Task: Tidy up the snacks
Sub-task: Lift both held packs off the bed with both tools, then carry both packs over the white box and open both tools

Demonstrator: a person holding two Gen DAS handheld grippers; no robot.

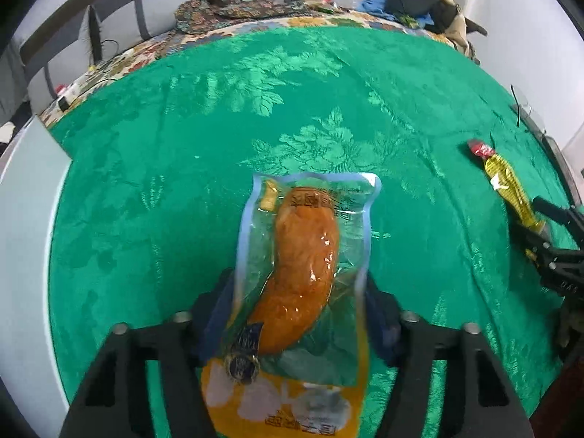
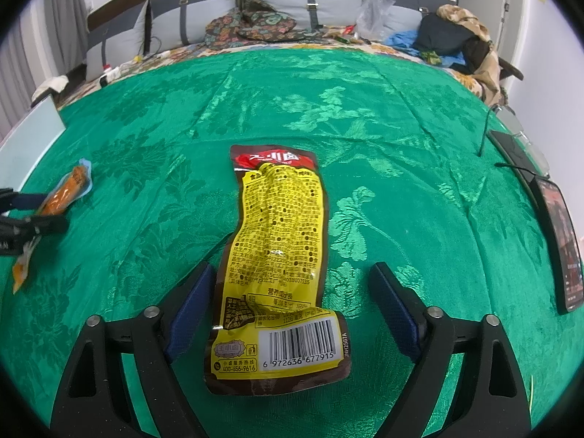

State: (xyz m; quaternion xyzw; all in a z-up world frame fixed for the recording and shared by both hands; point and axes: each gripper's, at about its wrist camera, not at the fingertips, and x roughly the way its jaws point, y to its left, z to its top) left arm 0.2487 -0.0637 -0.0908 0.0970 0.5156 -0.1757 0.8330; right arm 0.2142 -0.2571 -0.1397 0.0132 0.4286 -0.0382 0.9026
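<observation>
A clear vacuum pack with an orange drumstick (image 1: 306, 255) lies on the green cloth between the fingers of my left gripper (image 1: 297, 303). The blue pads touch the pack's edges, so the gripper looks shut on it. The same pack shows small at the left in the right wrist view (image 2: 62, 193). A yellow and brown snack packet (image 2: 277, 266) lies flat between the wide-open fingers of my right gripper (image 2: 292, 299), untouched by either pad. It also shows at the right in the left wrist view (image 1: 507, 186), with the right gripper (image 1: 547, 230) by it.
The green patterned cloth (image 2: 365, 109) covers the table. A dark phone (image 2: 562, 241) and a cable (image 2: 485, 138) lie at the right edge. A white panel (image 1: 25, 219) stands at the left. Pillows, clothes and a plastic bag (image 2: 372, 14) are piled behind.
</observation>
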